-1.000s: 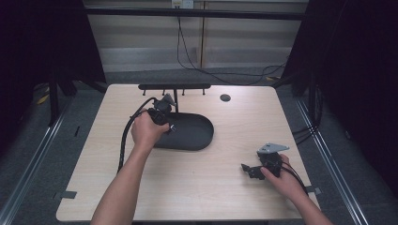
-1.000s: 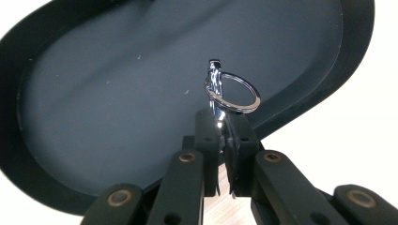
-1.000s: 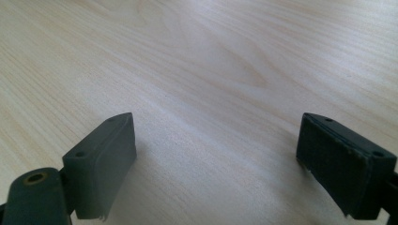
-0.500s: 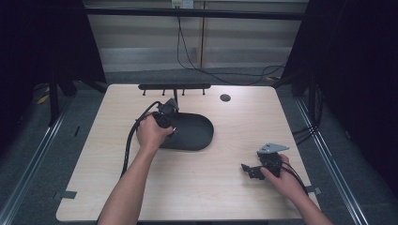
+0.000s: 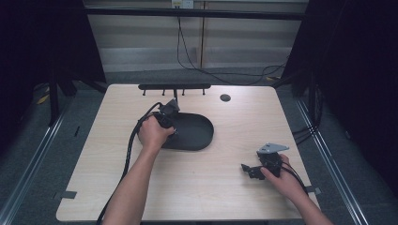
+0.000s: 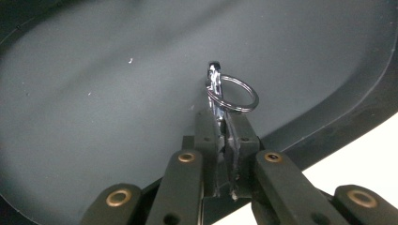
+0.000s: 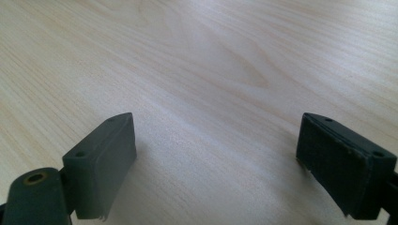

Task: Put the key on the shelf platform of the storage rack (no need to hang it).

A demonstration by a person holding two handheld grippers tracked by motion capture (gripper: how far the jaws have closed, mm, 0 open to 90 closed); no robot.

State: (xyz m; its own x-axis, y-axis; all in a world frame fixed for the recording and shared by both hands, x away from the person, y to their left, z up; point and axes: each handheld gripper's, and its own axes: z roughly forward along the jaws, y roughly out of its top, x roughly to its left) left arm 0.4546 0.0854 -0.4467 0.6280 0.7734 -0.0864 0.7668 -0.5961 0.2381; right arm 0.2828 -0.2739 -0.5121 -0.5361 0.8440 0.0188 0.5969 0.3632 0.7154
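Over the tray [image 6: 94,93], a key ring [image 6: 233,92] with its metal clip sits clamped upright in the left tool [image 6: 224,136], low enough to set down inside, I'd guess. Right tool [image 7: 216,154] rests idle, jaws apart, on the desk [image 5: 225,187], well clear.

the key ring's [image 6: 232,93] metal clasp [image 6: 214,93] is hidden lower down between the left gripper's [image 6: 224,140] jaws.

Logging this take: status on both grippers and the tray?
Left gripper shut on metal key ring clip, over dark oval tray. Right gripper open, empty, low over wooden table. Nothing in the way.
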